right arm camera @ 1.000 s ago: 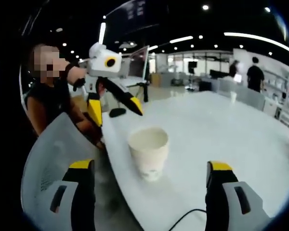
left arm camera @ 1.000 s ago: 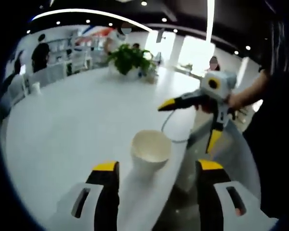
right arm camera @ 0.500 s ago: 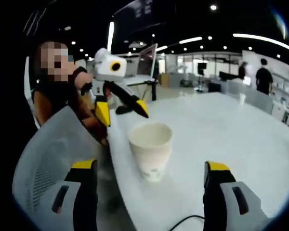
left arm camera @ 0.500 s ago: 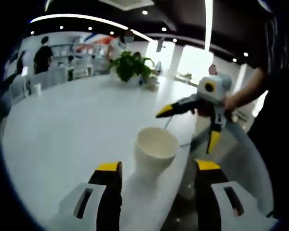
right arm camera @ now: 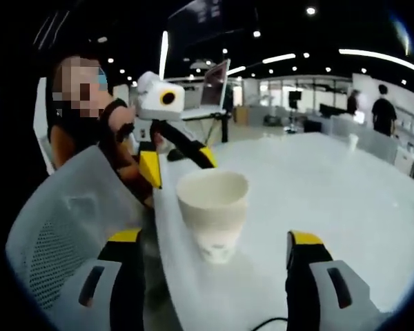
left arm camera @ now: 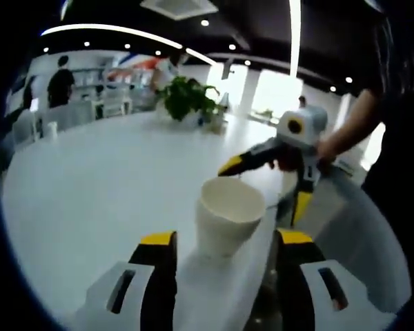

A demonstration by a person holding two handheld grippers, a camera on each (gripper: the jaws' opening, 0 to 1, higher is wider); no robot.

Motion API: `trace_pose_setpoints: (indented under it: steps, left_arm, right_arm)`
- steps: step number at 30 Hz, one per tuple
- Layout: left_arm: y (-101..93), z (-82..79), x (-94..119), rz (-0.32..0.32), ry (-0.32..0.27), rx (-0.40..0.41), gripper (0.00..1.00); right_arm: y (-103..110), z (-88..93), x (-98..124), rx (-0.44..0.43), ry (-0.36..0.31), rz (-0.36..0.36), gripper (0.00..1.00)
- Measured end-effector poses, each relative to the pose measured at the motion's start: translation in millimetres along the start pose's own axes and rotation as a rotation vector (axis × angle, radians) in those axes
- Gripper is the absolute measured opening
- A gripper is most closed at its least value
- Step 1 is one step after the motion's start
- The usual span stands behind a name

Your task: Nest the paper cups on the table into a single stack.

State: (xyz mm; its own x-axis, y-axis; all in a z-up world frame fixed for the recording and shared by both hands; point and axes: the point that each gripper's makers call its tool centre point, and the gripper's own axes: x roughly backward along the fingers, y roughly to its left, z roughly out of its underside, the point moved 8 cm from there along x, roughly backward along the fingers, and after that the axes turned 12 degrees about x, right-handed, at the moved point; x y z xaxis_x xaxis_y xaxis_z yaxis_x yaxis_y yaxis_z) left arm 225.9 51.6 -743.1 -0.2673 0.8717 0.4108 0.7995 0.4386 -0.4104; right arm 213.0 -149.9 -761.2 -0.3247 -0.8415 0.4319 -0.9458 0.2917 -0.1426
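Both grippers have closed in on the white paper cup [left arm camera: 229, 215], which stands upright near the white counter [left arm camera: 90, 200] edge. The left gripper [left arm camera: 221, 249] and right gripper [right arm camera: 217, 248] flank it, jaws apart, not touching. Judgement: a grasp is imminent.

White paper cup [left arm camera: 229, 215] [right arm camera: 213, 211] (upright, open-mouthed) near table's edge

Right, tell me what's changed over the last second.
Both grippers have closed in on the paper cup from opposite sides: it looms larger between each view's own jaws, and the right gripper and left gripper each sit nearer its rim. Nothing has been gripped or let go; all jaws remain spread. The cup stays upright near the edge of the white table.
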Motion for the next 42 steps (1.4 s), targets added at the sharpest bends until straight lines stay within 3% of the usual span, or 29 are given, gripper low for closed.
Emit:
trace_pose_setpoints:
  steps: [7, 16, 31, 42]
  left_arm:
    - [3.2, 3.6, -7.4, 0.007, -0.009, -0.026, 0.55]
    - [6.0, 3.8, -16.1, 0.028, -0.015, -0.058, 0.52]
    - [5.7, -0.9, -23.2, 0.093, 0.003, -0.123, 0.45]
    - [4.2, -2.4, -26.7, 0.112, 0.016, -0.144, 0.45]
  right_arm:
    - [0.7, 1.8, -7.6, 0.013, -0.008, -0.029, 0.71]
    - [-1.9, 1.8, -19.1, 0.025, -0.01, -0.05, 0.7]
    - [-6.0, -7.9, -27.4, 0.106, -0.038, -0.12, 0.42]
    - [-6.0, -9.3, -29.9, 0.099, -0.037, -0.119, 0.4]
